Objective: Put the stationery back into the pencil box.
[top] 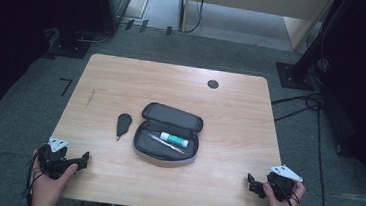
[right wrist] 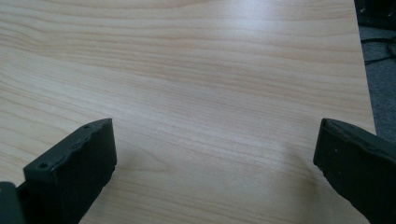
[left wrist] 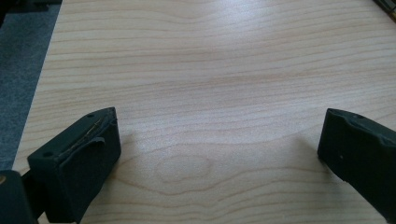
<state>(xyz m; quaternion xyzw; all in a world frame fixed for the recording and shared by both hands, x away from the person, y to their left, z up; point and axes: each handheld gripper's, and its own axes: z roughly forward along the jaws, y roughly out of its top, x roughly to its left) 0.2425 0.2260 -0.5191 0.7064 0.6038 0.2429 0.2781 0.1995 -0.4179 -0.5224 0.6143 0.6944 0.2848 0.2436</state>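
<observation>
- Wood-grain table [top: 123, 77] on grey carpet, dark gear at the far edges; cable hole [top: 213, 84] near the back.
- Pencil case [top: 168, 134] lies unzipped mid-table, lid flipped back. Inside: glue stick [top: 173, 140] w/ green cap, pen [top: 165, 144] just in front of it.
- Small dark item [top: 123, 124] sits left of the case, apart from it; can't tell what it is.
- Left gripper [top: 85, 158] at near-left corner, jaws spread wide, nothing btwn them.
- Right gripper [top: 250, 181] at near-right corner, also gaping, empty.
- My read: start pose, no grasp begun.
- Next, I'd guess: left gripper goes fwd to the dark item, drops it into the case; right steadies the rim.
</observation>
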